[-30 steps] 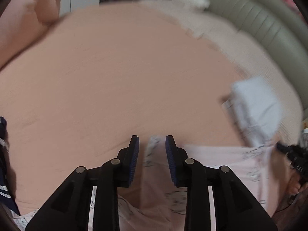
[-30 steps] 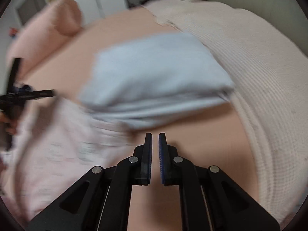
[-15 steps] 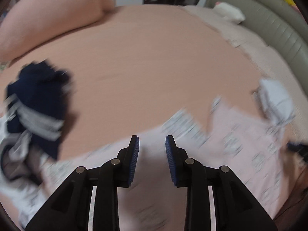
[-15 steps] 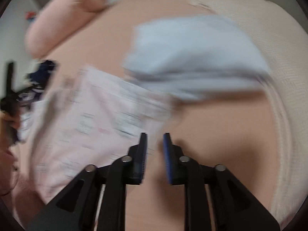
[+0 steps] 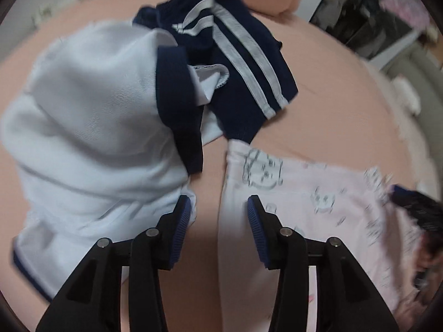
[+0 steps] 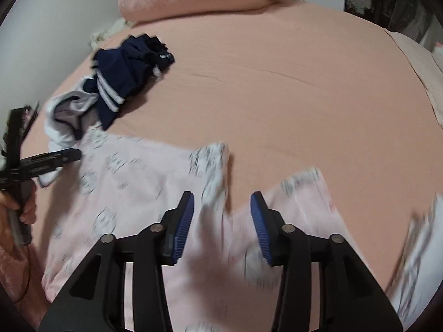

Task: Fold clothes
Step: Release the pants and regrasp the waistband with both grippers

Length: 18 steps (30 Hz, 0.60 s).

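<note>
Both views have been swung since the earlier frames from the blue-grey garment to an unfolded pile. Nearest, the left gripper (image 5: 218, 215) and right gripper (image 6: 221, 210) are opening, nothing pinched — the pink printed garment (image 6: 144, 182) is spread flat beneath, not yet folded. Farther off, the white top (image 5: 91, 127) and navy striped shorts (image 5: 238, 55) are left crumpled on the bed (image 6: 290, 83).

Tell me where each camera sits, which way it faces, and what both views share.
Left wrist: on the left tool, angled down at the bed; opening fingers over the pink garment's edge.
Right wrist: on the right tool, angled down; opening fingers above the garment; a hand grips the left tool.
Shared: pink garment, navy striped garment, pink sheet.
</note>
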Available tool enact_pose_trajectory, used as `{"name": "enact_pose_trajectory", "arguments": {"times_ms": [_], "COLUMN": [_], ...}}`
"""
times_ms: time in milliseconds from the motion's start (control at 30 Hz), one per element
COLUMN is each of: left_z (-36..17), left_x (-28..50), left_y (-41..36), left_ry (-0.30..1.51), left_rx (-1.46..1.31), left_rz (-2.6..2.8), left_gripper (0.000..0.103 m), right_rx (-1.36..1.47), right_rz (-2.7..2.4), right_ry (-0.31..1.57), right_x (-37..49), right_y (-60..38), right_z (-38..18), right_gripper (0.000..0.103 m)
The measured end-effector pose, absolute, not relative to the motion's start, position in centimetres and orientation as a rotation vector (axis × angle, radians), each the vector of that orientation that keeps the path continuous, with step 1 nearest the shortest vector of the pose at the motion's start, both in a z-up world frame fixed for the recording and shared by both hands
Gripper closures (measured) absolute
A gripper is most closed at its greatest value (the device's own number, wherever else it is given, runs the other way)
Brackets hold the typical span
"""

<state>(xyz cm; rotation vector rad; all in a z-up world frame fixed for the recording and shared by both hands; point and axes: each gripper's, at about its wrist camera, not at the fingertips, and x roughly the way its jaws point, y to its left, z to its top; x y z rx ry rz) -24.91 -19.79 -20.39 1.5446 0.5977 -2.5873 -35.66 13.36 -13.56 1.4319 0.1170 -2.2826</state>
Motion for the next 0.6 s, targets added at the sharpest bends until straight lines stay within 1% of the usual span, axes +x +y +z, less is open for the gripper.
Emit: {"name": "enact_pose_trajectory", "arguments": {"times_ms": [33, 67, 100, 133, 167, 200, 233, 267, 400, 433, 467, 500, 567, 600], "left_z": [-20.7, -20.7, -20.8, -20.9, -20.9, -20.8, -20.7, -20.5, -20.1, -20.5, -21.0, -21.3, -21.5, -21.1], "left_x": [-25.3, -25.5, -25.9, -26.3, -26.7, -26.9, -26.9, -26.9, -26.6, -26.2, -25.8, -25.8, -25.8, -25.6], "left_y": [-20.1, -20.0, -19.7, -19.3, -19.0, -18.5, -18.7, -19.3, -22.4, -22.9, -23.4, -23.5, -23.4, -23.5], "left_ry": [0.638, 0.638, 0.619, 0.598, 0.56, 0.437, 0.39, 0.4, 0.438, 0.428, 0.415, 0.383, 0.315, 0.311], "left_rx": [1.543, 1.535, 1.548, 1.561, 1.569, 1.553, 1.536, 1.522, 1.49, 1.506, 1.522, 1.541, 1.576, 1.581], "left_rz": [-2.607, -2.635, -2.662, -2.689, -2.711, -2.705, -2.694, -2.681, -2.632, -2.614, -2.597, -2.584, -2.566, -2.553], "left_gripper": [0.054, 0.058, 0.068, 0.091, 0.098, 0.099, 0.099, 0.099, 0.099, 0.099, 0.095, 0.095, 0.094, 0.091], "right_rx": [1.45, 1.469, 1.501, 1.533, 1.537, 1.523, 1.51, 1.496, 1.458, 1.465, 1.473, 1.48, 1.469, 1.457], "right_rz": [-2.255, -2.228, -2.179, -2.13, -2.111, -2.122, -2.133, -2.143, -2.169, -2.17, -2.172, -2.173, -2.186, -2.194], "right_ry": [0.137, 0.141, 0.135, 0.129, 0.12, 0.133, 0.145, 0.149, 0.143, 0.171, 0.199, 0.227, 0.249, 0.224], "right_x": [-36.8, -37.7, -38.5, -39.4, -39.9, -40.0, -40.2, -40.4, -41.9, -42.2, -42.5, -42.8, -43.1, -43.2], "right_y": [12.6, 12.0, 11.4, 10.8, 10.5, 10.1, 9.7, 9.3, 7.8, 7.2, 6.5, 5.9, 5.3, 5.4], "right_z": [-14.1, -14.6, -15.3, -16.1, -16.3, -16.1, -15.9, -15.7, -14.9, -15.5, -16.2, -16.8, -17.4, -17.1], "right_gripper": [0.057, 0.056, 0.057, 0.068, 0.089, 0.092, 0.097, 0.099, 0.099, 0.099, 0.099, 0.099, 0.097, 0.093]}}
